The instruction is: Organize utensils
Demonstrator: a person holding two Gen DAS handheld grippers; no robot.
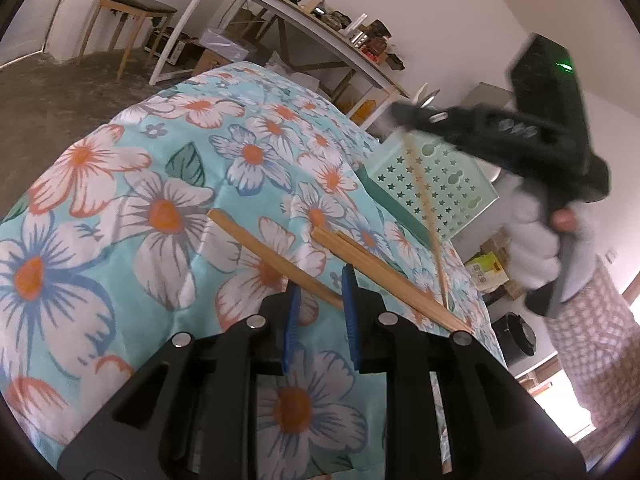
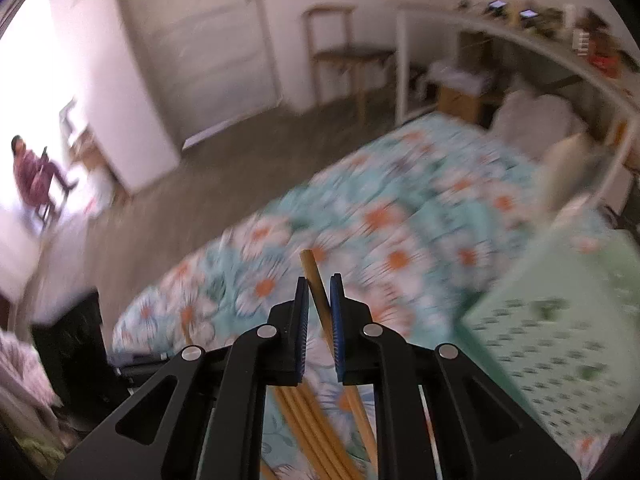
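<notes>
The left claw (image 1: 320, 292) hangs low over a worktop draped in a floral cloth (image 1: 140, 200), its blue pads (image 1: 293, 320) spread with nothing between them. Just ahead of the tips, one loose chopstick (image 1: 276, 258) lies slantwise on the cloth, and beside it a bundle of chopsticks (image 1: 384, 280) lies side by side, running off to the right. Beyond them stands a mint-green perforated basket (image 1: 440, 184) with star-shaped holes, tipped at an angle on the cloth.

The right claw (image 2: 320, 304) is raised above the same cloth (image 2: 400, 240), its pads pinching a single chopstick (image 2: 314, 276) that pokes up past the fingertips; from the left wrist view this stick (image 1: 430, 224) slants down in front of the basket, motion-blurred. More chopsticks (image 2: 308, 424) lie below the right claw. The basket (image 2: 560, 340) sits to its right.

Behind stand a wooden chair (image 1: 132, 12), a cluttered white table (image 1: 320, 36), and a person seated far off (image 2: 34, 172)
</notes>
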